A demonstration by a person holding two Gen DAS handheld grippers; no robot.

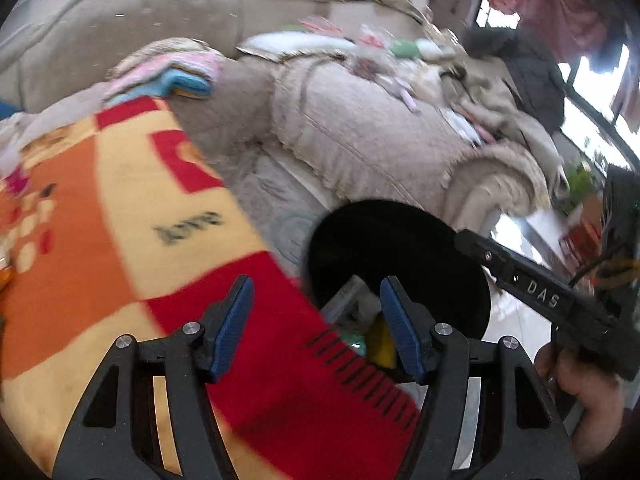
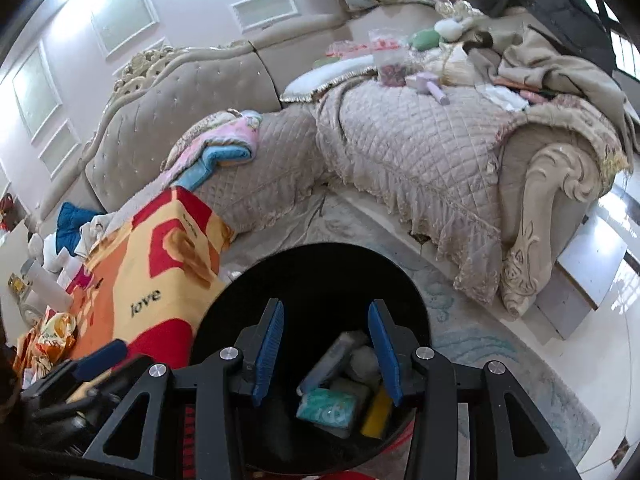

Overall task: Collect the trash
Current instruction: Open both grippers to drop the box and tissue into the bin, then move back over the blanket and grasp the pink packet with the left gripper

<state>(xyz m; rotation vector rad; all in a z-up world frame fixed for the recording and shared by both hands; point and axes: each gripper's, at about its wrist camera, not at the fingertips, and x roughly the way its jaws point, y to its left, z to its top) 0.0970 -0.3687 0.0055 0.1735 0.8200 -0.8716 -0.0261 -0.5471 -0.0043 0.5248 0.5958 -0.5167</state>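
Black bin sits on floor beside red/orange blanket. Left wrist view: left gripper held over blanket edge and bin rim, fingers spread, nothing between. Right gripper body at right, hand gripping it. Right wrist view: right gripper directly over bin mouth, fingers apart, empty. Trash lies inside: teal pkt, yellow item, grey pcs.

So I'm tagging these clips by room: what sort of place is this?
Most likely a home living room: a tufted beige sofa with quilted covers, a patterned rug, and a black bin holding trash.
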